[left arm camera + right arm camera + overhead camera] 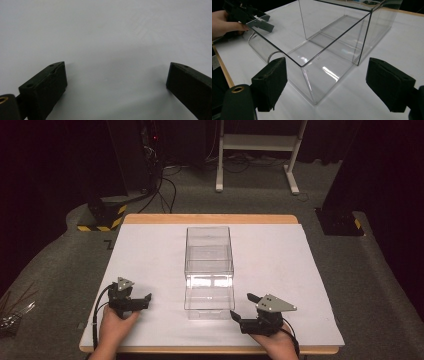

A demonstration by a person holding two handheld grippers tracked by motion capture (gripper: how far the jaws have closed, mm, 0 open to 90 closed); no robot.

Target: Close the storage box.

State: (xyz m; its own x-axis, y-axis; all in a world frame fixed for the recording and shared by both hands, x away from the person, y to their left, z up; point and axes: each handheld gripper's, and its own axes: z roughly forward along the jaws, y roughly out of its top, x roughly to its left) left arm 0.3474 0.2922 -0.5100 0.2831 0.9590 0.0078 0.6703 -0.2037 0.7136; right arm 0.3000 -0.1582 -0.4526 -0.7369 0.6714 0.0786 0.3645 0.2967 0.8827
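Both grippers — left gripper, right gripper — jaws spread wide, empty, flanking the clear drawer box on the white table.

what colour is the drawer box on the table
Clear, see-through plastic drawer box; best in the right gripper view.

This looks like a lab. Dark stands with yellow-black striped feet sit at the upper left, cables snake over grey carpet, and a white frame stands at the top.

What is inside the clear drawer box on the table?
Nothing: through the clear box only the white table shows. No part is covered; the pulled-out drawer is empty too.
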